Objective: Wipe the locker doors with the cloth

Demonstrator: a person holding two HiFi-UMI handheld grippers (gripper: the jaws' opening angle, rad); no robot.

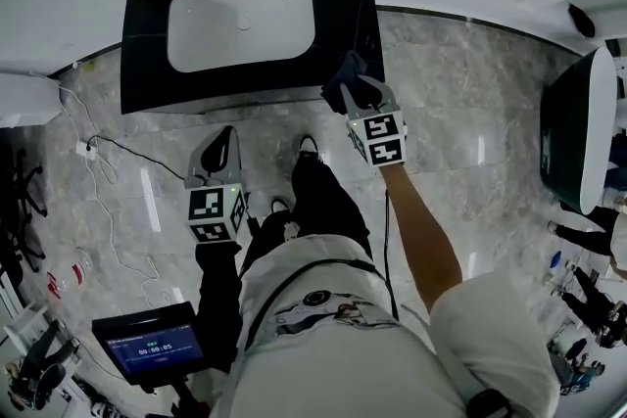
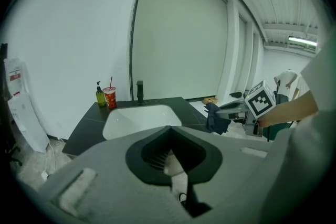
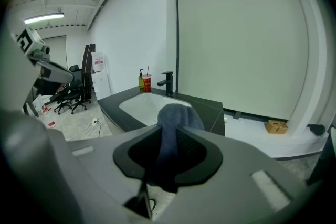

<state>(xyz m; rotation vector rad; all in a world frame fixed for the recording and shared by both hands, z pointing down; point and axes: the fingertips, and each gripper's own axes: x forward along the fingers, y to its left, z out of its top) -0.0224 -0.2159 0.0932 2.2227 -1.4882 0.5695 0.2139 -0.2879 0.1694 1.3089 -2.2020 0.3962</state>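
While viewed from overhead: left claw at six o'clock of the dark bench, pinched together on nothing. Right claw at the bench's four o'clock corner, clamped on the blue cloth. Probably soft, light, floppy; best gripped by a bunched fold. Long axis drooping from the tips toward six o'clock.

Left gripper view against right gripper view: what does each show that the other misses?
Only the left gripper view: the right gripper from outside, and the left gripper along its own shut, empty jaws. Only the right gripper view: office chairs, and the left gripper from outside. Both: the cloth clamped in the right gripper, the white sink, faucet, red cup and soap bottle.
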